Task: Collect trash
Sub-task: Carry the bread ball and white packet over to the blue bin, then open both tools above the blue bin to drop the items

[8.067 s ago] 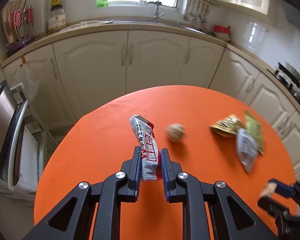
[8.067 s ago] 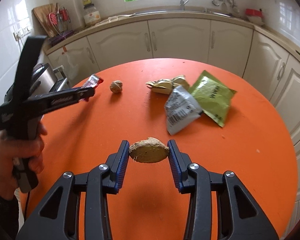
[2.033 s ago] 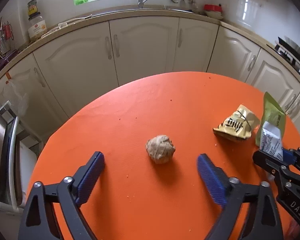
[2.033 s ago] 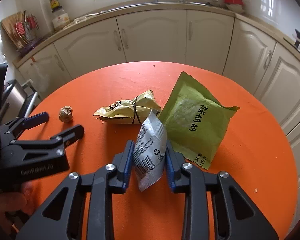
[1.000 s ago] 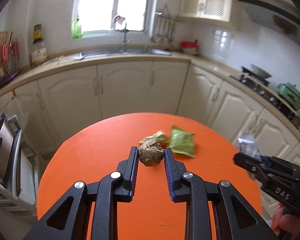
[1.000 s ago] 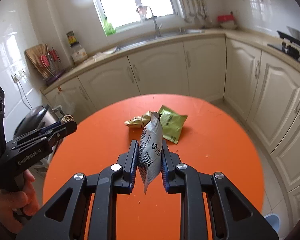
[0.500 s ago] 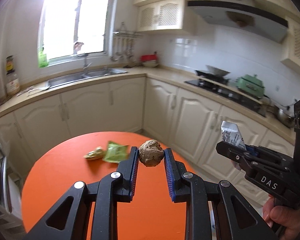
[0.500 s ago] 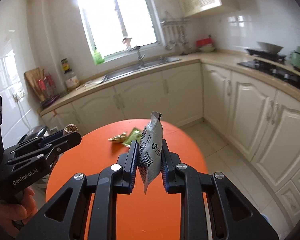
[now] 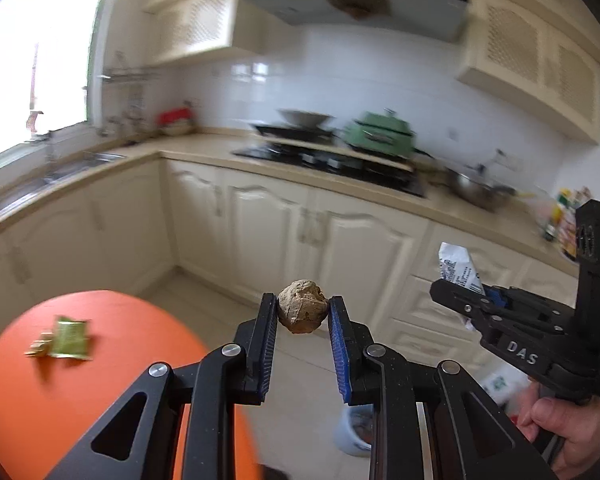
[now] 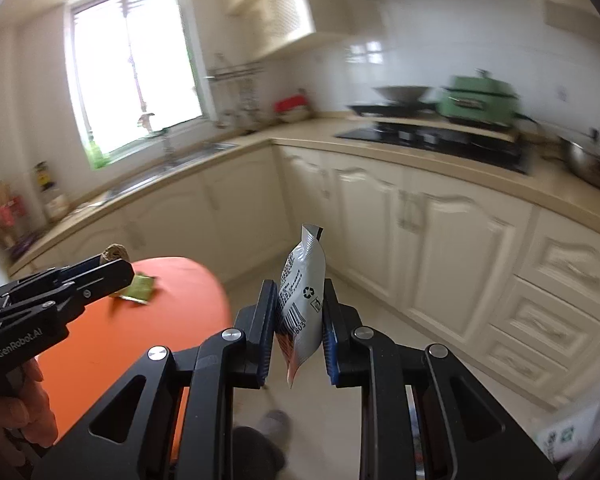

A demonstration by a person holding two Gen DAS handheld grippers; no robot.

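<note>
- We hold the left gripper (image 9: 302,344) out in front, tilted downward, past the edge of the orange table (image 9: 100,380); its blue pads are closed on a crumpled brown ball (image 9: 302,312), which sits between the fingertips.
- We hold the right gripper (image 10: 299,328) in the same downward tilt; its jaws are nearly together and pinch a silver-white wrapper (image 10: 303,296) that stands upright above the pads, its lower corner hanging below them.
- In the left wrist view the right gripper appears at the right edge with a hand (image 9: 560,424) wrapped around its handle, the wrapper sticking up from its tip.
- In the right wrist view the left gripper reaches in from the left, above the table, with fingers (image 10: 28,396) on its grip.
- On the table a green packet (image 9: 71,338) lies flat, with a yellowish wrapper (image 9: 40,347) just beside it.
- Below the left gripper, on the pale tiled floor (image 10: 340,360), stands a small white bin (image 9: 352,430); its contents are too blurred to tell.
- Around us are cream cabinets (image 10: 440,240), a black stove (image 10: 440,136) with a green pot (image 10: 476,100), a sink (image 10: 180,172) and a bright window (image 10: 136,76); the background is motion-blurred.
</note>
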